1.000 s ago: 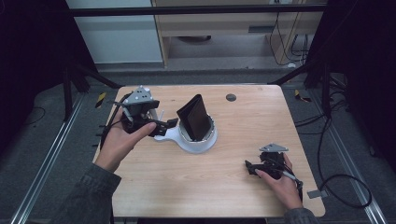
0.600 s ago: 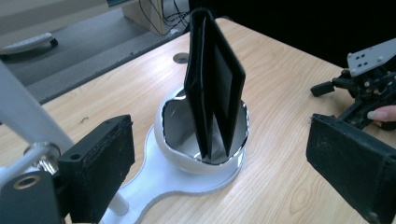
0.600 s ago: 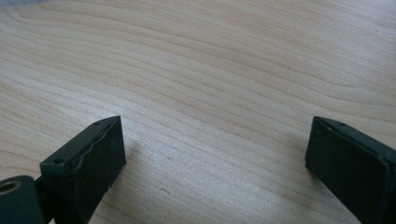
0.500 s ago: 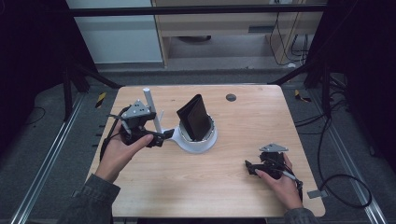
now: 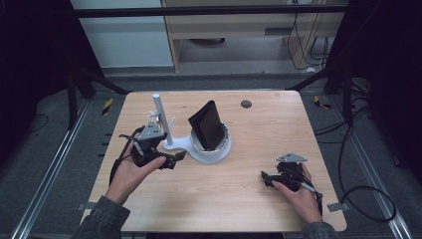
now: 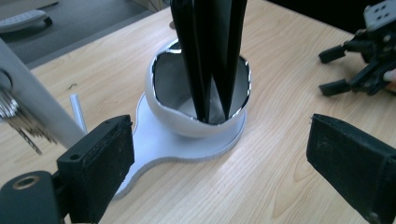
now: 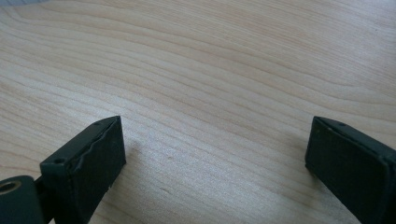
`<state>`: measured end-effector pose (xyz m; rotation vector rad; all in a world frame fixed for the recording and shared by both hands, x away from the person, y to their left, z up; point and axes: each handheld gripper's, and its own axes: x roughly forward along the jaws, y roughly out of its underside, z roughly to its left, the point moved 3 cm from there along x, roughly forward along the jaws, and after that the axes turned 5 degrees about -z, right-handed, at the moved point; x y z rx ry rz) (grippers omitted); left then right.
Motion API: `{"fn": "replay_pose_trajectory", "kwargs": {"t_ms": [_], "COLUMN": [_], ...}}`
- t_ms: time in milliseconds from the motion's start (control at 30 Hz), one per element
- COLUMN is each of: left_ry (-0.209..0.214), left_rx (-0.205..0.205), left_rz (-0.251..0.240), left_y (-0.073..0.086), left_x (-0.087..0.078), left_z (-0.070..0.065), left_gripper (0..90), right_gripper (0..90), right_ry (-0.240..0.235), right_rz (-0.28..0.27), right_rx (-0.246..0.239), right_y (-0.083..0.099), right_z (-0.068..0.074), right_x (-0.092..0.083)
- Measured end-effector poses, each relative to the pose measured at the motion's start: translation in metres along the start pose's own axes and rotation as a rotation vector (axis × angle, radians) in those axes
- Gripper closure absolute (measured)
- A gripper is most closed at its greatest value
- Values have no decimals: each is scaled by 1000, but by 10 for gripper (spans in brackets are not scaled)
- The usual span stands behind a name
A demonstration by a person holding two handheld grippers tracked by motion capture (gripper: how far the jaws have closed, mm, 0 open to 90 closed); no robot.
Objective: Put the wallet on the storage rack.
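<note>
Pulling back is what the left gripper (image 5: 176, 158) has been up to: a second ago it sat right up against the white stand (image 5: 196, 149), and now it's off to the side and nearer the person, with its tips just beside the flat foot of that stand. The white post (image 5: 161, 119) with the bunch of keys (image 6: 18, 119) hanging off it shows clear now. My guess is it's lining up a fresh approach, either on the stand or the black wallet (image 5: 208, 124) that stands upright in the stand's white cup (image 6: 198, 100).

Its jaws are spread wide, nothing between them, not touching the stand as far as I can tell.

Right gripper (image 5: 266, 178) hasn't budged, parked low over the wooden table (image 5: 259, 134) well away from the stand, jaws wide apart too and holding nothing, just bare wood between them.
</note>
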<state>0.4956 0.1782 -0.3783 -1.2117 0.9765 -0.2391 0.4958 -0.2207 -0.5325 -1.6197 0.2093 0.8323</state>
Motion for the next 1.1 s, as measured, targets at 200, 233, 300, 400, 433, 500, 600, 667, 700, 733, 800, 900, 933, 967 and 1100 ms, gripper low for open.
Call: {"fn": "replay_pose_trajectory", "kwargs": {"t_ms": [200, 233, 300, 400, 433, 500, 600, 667, 700, 733, 800, 900, 933, 967, 1100], "left_ry": [-32, -39, -54, -70, -78, -95, -126, -147, -152, -162, -173, -175, -185, -198, -199], "left_rx": [2, -1, -1, -6, -7, -32, -67, -90, -95, -102, -128, -177, -176, -164, -134], "left_rz": [54, 64, 78, 106, 119, 132, 141, 146, 147, 150, 154, 153, 149, 154, 154], "left_y": [25, 31, 42, 67, 76, 90, 111, 124, 128, 133, 142, 150, 152, 152, 154], "left_x": [9, 12, 16, 23, 25, 28, 29, 30, 30, 31, 33, 35, 35, 35, 36], "left_z": [2, 3, 5, 12, 15, 21, 32, 40, 42, 44, 50, 57, 59, 61, 62], "left_gripper": [74, 73, 73, 72, 72, 73, 78, 80, 80, 80, 81, 81, 77, 76, 50], "right_gripper": [52, 52, 51, 51, 52, 51, 52, 52, 51, 52, 52, 52, 52, 52, 51], "right_ry": [2, 2, 2, 2, 2, 2, 5, 5, 5, 5, 5, 5, 5, 5, 5], "right_rz": [0, 0, 0, 0, 0, 0, -1, -1, -1, -1, -1, 0, 0, -1, -1], "right_rx": [0, 0, -1, 0, 0, 0, -5, -5, -3, -5, -3, -1, -1, -1, -1], "right_y": [0, 0, 0, 0, 0, 0, 0, 0, 0, 0, 0, 1, 1, 1, 1], "right_z": [0, 0, 0, 0, 0, 0, 0, 0, 0, 0, 0, 0, 1, 1, 1], "right_x": [0, 0, 0, 0, 0, 0, 0, 0, 0, 0, 0, 0, 0, 0, 0]}}
